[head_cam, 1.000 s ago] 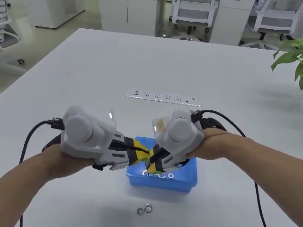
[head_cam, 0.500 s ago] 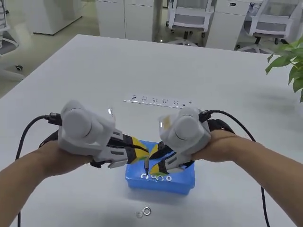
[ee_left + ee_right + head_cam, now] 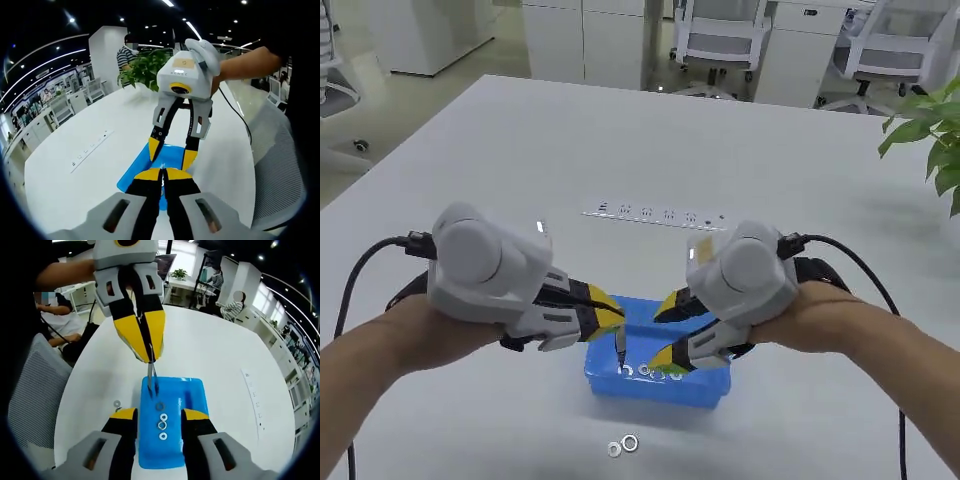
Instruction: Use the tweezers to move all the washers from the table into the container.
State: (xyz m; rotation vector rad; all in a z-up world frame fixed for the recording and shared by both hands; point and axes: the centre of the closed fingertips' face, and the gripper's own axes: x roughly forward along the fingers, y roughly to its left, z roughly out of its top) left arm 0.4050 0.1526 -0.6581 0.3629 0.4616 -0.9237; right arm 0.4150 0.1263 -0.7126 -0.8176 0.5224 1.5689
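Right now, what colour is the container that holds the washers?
Blue. The container shows best in the right gripper view.

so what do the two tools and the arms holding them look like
Both the left tool and the right tool have rounded white housings, with black jaws ending in yellow tips. A black cable trails from each: the left cable and the right cable. The forearms show no sleeves.
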